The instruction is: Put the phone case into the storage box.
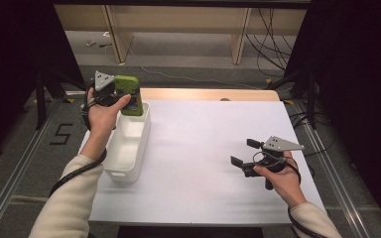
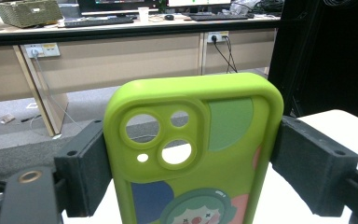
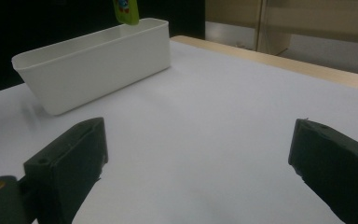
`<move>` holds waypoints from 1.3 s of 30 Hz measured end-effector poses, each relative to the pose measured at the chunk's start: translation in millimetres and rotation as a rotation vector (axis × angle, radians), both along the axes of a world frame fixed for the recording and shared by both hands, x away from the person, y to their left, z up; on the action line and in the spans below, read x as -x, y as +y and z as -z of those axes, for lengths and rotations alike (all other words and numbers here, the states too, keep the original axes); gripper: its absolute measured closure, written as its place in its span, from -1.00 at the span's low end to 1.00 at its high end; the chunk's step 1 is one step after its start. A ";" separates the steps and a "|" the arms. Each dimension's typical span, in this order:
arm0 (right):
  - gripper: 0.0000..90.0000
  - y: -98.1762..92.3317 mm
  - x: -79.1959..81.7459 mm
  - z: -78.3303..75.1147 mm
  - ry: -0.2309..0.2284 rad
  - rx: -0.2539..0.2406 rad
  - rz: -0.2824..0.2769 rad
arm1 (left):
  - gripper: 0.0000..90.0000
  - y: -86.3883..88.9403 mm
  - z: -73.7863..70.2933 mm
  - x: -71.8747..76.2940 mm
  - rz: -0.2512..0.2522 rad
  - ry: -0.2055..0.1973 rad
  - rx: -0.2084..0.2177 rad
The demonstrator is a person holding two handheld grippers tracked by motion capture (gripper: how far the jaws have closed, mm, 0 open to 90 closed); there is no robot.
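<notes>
- Phone case [image 2: 193, 154]: lime green, cartoon print on the back, camera cut-outs see-through, so likely an empty shell with no phone inside.
- Held upright in left claw [image 1: 121, 96], above far end of white bin [image 1: 129, 168] at left edge of worktop [image 1: 213, 148]; lower end hangs just over the bin's rim, seen from right claw view.
- Left claw: jaws set wide, one pad on each long side edge of case, clamped across its width just below the camera bump.
- Right claw [image 1: 245, 153]: jaws wide apart, nothing between them, low over bare worktop, well apart from bin.
- Handling, judged: very light, soft rubbery material, flexes easily; hollow shell will bow inward if squeezed hard across the width.
- Matte finish looks grippy, slip risk low; not fragile, a short drop into bin should do no harm.
- Best hold: side edges near the thick camera end or a corner, where rim is stiffest; mid-length sides probably buckle more.
- Current grip near top end looks sound; light squeeze enough.
- Risk: case springing out or twisting if squeezed harder; lower end catching bin rim if lowered off-centre.
- Next, likely: lower straight into bin, then spread jaws.
</notes>
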State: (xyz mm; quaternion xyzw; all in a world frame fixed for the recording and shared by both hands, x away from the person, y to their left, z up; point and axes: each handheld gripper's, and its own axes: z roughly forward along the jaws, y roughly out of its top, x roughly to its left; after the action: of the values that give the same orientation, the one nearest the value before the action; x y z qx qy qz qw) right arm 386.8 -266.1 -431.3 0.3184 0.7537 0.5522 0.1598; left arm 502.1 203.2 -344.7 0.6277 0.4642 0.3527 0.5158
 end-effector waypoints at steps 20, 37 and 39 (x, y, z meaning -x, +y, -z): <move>-0.88 0.1 -0.2 0.4 0.002 0.000 -0.001 | -0.62 0.4 1.8 -5.5 -0.003 0.009 -0.005; -0.88 0.3 -0.3 0.6 0.003 -0.001 -0.001 | -0.62 -0.7 2.5 -9.5 0.002 0.012 -0.004; -0.88 0.4 -0.3 0.6 0.003 -0.001 -0.001 | -0.62 -0.5 2.6 -9.9 0.000 0.013 -0.004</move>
State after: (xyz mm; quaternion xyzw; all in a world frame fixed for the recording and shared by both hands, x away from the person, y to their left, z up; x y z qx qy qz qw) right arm 387.1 -265.7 -431.9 0.3190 0.7539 0.5521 0.1582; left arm 512.0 202.6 -347.3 0.6311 0.4669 0.3494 0.5116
